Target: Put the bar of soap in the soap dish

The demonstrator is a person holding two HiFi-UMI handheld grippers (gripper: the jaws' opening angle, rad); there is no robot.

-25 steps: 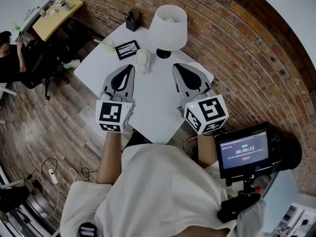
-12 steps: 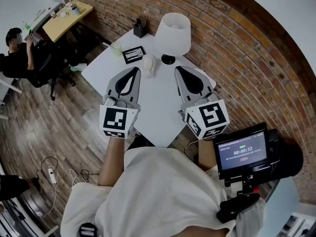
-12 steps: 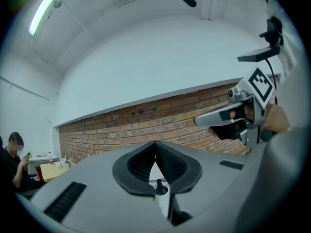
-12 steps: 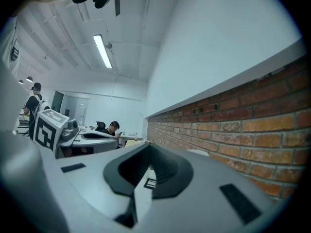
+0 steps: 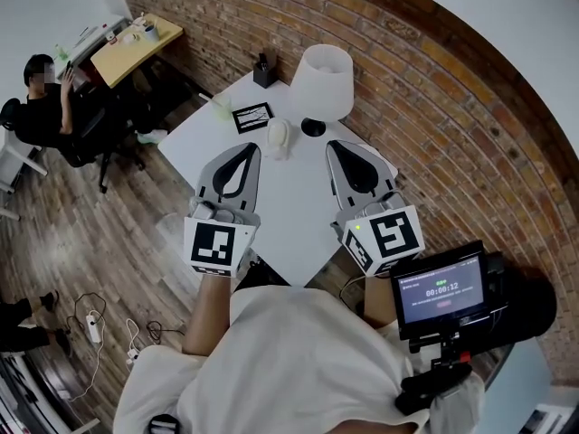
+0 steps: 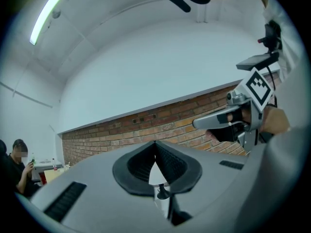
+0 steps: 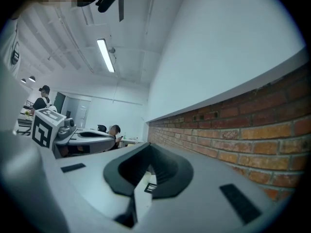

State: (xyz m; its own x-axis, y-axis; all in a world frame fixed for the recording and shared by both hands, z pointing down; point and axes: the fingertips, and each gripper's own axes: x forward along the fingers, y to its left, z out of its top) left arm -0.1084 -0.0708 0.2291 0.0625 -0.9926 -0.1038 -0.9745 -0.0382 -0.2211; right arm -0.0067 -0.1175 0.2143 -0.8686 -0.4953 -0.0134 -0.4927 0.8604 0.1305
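Observation:
An off-white lump, apparently the bar of soap (image 5: 278, 136), rests on the white table (image 5: 204, 134) in front of the lamp. A black-rimmed flat square with a pale patterned face (image 5: 252, 116), perhaps the soap dish, lies just behind and left of it. My left gripper (image 5: 250, 148) hovers over the table, shut and empty, its tip a little short and left of the soap. My right gripper (image 5: 337, 145) hangs on the other side, also shut with nothing in it. Both gripper views look level past closed jaws at the brick wall; the left gripper (image 6: 155, 142) and right gripper (image 7: 148, 147) hold nothing.
A white lamp (image 5: 322, 81) stands at the table's back right near the brick wall (image 5: 425, 125). A black holder (image 5: 265, 69) sits at the far corner, with a greenish item (image 5: 222, 108) on the left edge. A seated person (image 5: 45, 107) is at a desk far left.
Both grippers have lifted a little above the table and stayed shut. The soap and the black-rimmed square have not moved on the table.

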